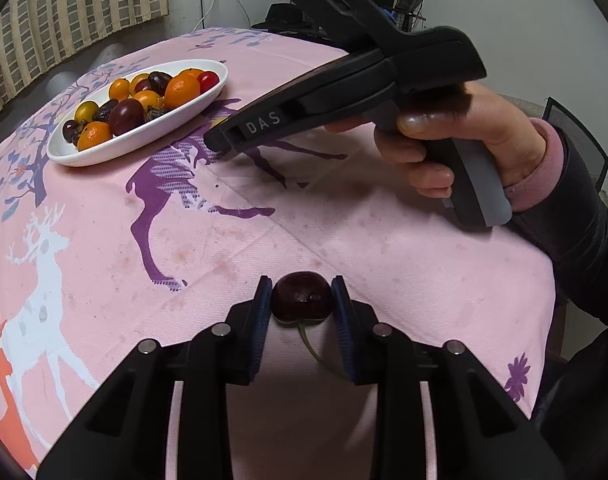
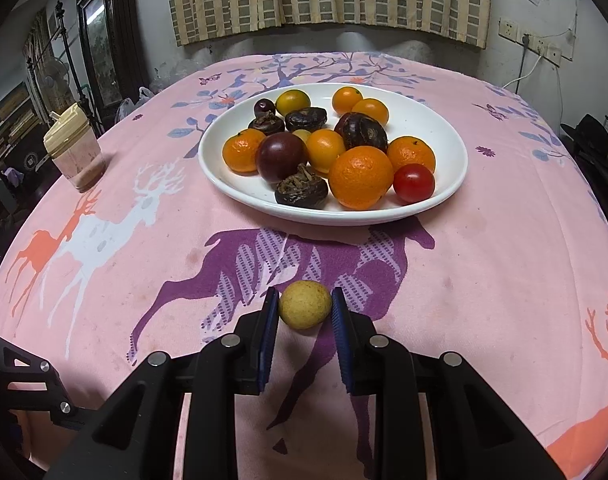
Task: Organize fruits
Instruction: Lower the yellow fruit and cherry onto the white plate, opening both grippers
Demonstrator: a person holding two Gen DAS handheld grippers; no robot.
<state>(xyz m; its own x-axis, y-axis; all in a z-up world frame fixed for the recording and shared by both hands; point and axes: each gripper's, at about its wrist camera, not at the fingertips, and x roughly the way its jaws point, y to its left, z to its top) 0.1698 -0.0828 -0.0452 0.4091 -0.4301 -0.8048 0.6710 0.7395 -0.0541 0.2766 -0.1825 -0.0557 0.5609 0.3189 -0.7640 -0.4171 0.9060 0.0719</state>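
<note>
A dark red cherry (image 1: 302,298) with a green stem lies on the pink tablecloth, and my left gripper (image 1: 302,300) is shut on it, both blue pads against its sides. My right gripper (image 2: 305,308) is shut on a small round yellow fruit (image 2: 305,304) just above the cloth. In the left wrist view that right gripper (image 1: 220,142) is held by a hand (image 1: 464,140), its tip low beside the white oval plate (image 1: 116,148). The plate (image 2: 444,136) holds several oranges, dark plums, brown wrinkled fruits and a red tomato (image 2: 413,183).
A plastic cup with a cream lid (image 2: 74,148) stands at the table's left. A dark sleeve with a pink cuff (image 1: 544,168) reaches in from the right. Curtains and wall sockets (image 2: 532,40) lie behind the table. Bare cloth with deer prints stretches between the plate and both grippers.
</note>
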